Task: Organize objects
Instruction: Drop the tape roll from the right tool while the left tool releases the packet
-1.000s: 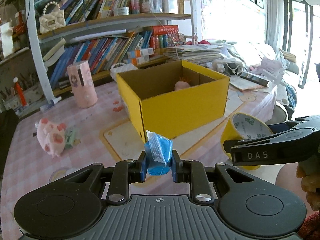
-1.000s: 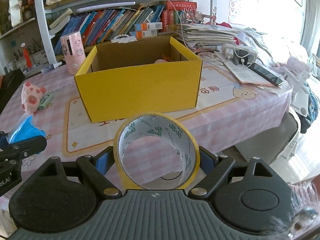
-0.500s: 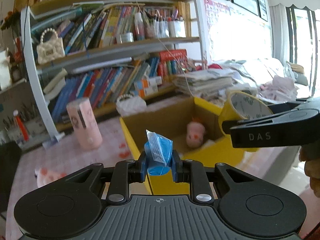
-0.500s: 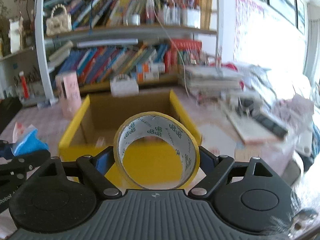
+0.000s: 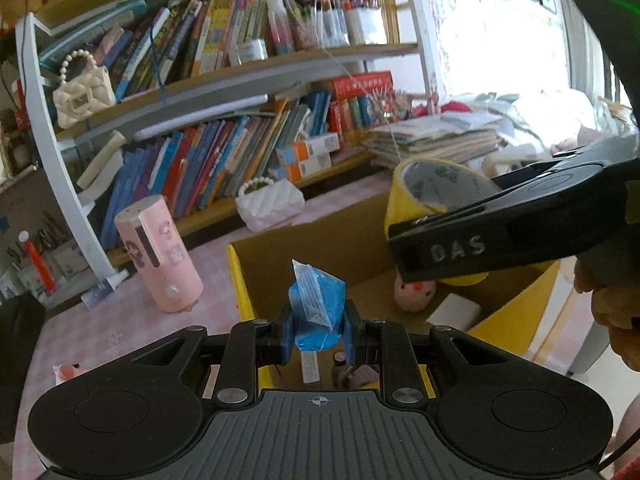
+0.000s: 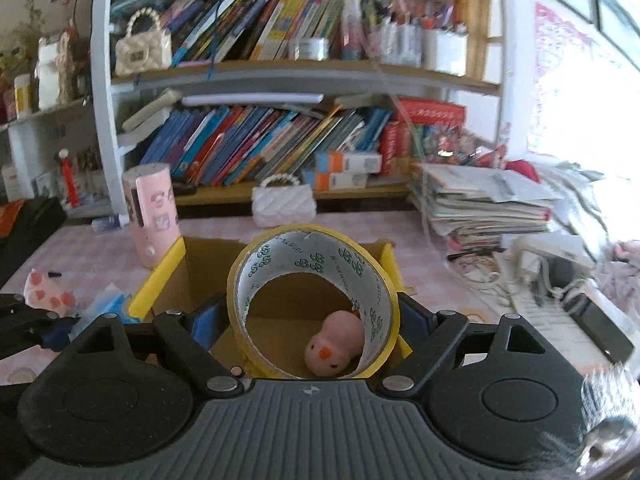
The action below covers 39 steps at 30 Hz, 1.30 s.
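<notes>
Behind both tongs stands a bookshelf (image 6: 280, 80) with 2 rows of leaning books, and a pink checked table (image 6: 80, 248) runs out from under it.

Straight ahead of and below both tongs sits an open yellow cardboard box (image 5: 516, 320). In the right wrist view its near rim lies just under the right tongs; in the left wrist view its left wall (image 5: 240, 280) rises just ahead of the left tongs.

To the right of the right tongs, a stack of papers (image 6: 480, 208) lies on the table, well apart from the box.

The right tongs (image 6: 316, 320) grip a roll of yellow tape (image 6: 312, 280), 1 pad on each side of it, the roll standing on edge with its hole facing the camera, above the open box. In the left wrist view the same roll (image 5: 424, 200) hangs over the box's far right part.

Ahead and to the left of both tongs, a pink cylinder (image 5: 160, 252) stands upright on the table beside the box. A white quilted purse (image 5: 268, 204) sits beyond the box.

Inside the box, on its floor, lie a pink toy (image 6: 336, 344) and a white block (image 5: 454, 312).

The left tongs (image 5: 316, 326) are closed on a small blue packet (image 5: 316, 304) in clear wrap, held just above the box's near left corner.
</notes>
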Available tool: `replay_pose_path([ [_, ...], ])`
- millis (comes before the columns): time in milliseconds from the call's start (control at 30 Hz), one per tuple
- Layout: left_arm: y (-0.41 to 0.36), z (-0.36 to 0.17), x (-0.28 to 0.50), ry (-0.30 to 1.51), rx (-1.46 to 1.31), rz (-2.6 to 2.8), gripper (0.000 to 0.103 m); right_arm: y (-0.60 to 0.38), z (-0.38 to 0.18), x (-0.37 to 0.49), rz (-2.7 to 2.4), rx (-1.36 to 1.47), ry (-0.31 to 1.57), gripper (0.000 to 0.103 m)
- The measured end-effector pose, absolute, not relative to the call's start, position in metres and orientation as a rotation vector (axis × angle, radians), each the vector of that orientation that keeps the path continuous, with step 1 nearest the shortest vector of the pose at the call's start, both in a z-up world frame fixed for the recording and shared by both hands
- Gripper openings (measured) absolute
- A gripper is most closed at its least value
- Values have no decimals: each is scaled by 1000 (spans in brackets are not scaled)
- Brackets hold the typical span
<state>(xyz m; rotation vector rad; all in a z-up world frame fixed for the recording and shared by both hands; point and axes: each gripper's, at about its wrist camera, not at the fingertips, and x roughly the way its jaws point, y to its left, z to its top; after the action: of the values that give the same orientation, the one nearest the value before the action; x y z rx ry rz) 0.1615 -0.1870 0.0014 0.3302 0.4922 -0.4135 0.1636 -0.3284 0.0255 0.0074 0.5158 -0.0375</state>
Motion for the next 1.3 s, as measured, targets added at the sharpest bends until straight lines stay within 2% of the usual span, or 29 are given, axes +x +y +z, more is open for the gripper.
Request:
replay_pose_path([
  [300, -203, -18, 186, 583, 365, -371, 22, -332, -7, 207, 73, -58, 653, 85],
  [533, -205, -21, 189, 586, 341, -386, 21, -338, -26, 230, 131, -87, 765, 85],
  [767, -200, -23, 191, 617, 278, -377, 26, -339, -27, 233, 162, -89, 799, 86],
  [867, -198, -22, 191, 619, 273, -356, 35, -339, -27, 232, 160, -86, 798, 87],
  [933, -197, -21, 190, 610, 278, -336, 45, -339, -28, 231, 159, -87, 797, 87],
  [1067, -193, -16, 184, 587, 277, -322, 53, -339, -27, 230, 148, -77, 792, 87],
  [1133, -190, -12, 179, 566, 268, -330, 62, -340, -26, 229, 135, -64, 790, 87],
  [1300, -183, -1, 165, 501, 252, -325, 69, -342, -22, 220, 111, -7, 767, 87],
])
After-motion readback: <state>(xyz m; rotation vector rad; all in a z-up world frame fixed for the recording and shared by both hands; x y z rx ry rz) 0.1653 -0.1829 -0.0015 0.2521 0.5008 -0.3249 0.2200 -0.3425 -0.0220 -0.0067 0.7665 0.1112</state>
